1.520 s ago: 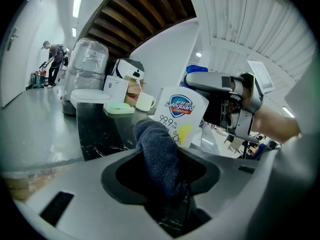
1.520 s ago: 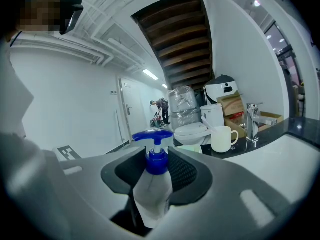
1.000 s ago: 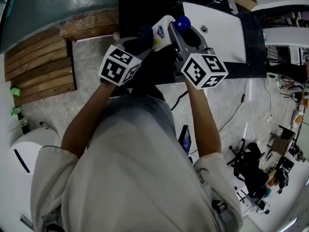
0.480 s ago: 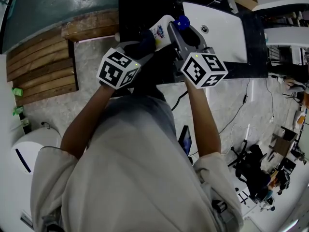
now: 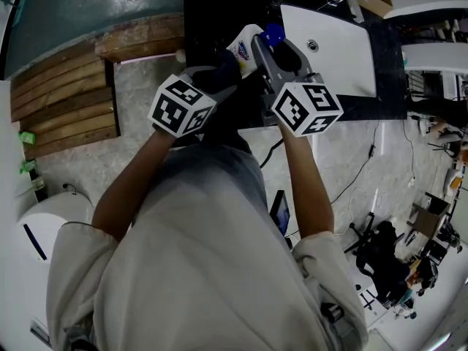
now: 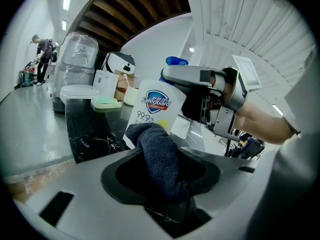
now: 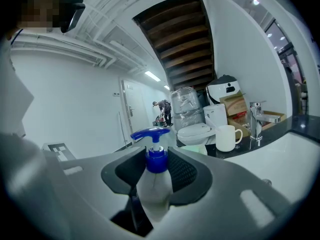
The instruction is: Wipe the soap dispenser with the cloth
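Two tools over the dark surface (image 6: 95,129) — the left tool (image 6: 161,176) clamps one blue cloth (image 6: 155,144) against one soap bottle (image 6: 157,106), the right tool (image 7: 156,171) grips that bottle below its pump — one cup (image 7: 227,136) behind.

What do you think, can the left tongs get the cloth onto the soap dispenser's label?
Probably yes: the left tongs hold the cloth right at the label of the soap dispenser, and the right tongs grip higher up, leaving that face clear.

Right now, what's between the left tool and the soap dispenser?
The dark blue cloth, clamped in the left tool, its tip reaching the soap dispenser's label side. The left gripper view shows it.
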Demonstrator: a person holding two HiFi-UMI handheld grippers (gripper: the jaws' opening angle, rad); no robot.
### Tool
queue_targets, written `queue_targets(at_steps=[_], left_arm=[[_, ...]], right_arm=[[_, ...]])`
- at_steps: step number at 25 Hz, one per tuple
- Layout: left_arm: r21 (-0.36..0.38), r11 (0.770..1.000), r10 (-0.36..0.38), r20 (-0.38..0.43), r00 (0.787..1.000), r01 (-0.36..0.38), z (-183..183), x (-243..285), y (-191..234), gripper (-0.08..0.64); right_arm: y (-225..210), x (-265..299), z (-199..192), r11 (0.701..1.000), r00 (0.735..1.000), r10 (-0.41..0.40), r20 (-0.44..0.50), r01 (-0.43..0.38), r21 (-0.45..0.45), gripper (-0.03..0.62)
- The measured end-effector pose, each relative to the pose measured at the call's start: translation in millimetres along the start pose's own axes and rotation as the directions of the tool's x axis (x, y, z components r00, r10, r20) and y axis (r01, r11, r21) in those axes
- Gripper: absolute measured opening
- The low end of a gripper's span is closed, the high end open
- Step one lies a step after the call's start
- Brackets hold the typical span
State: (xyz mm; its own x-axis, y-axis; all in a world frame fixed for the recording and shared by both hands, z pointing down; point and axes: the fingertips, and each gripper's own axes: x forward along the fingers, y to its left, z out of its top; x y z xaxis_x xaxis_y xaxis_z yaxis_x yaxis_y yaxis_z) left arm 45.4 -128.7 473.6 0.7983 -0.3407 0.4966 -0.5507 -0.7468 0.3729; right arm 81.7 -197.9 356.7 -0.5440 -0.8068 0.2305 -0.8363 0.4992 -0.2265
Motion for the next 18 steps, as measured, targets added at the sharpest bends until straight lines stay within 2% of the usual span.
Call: queue_targets(at_steps=[18], left_arm=[[0.004,0.999,-0.047,0.037,0.998,0.047,9.3,-10.3,-15.0,0.19]], right_arm=[[7.6,-3.7,-2.3,1.0,1.0,0.008,-0.003,-0.009,-0.017,0.129]])
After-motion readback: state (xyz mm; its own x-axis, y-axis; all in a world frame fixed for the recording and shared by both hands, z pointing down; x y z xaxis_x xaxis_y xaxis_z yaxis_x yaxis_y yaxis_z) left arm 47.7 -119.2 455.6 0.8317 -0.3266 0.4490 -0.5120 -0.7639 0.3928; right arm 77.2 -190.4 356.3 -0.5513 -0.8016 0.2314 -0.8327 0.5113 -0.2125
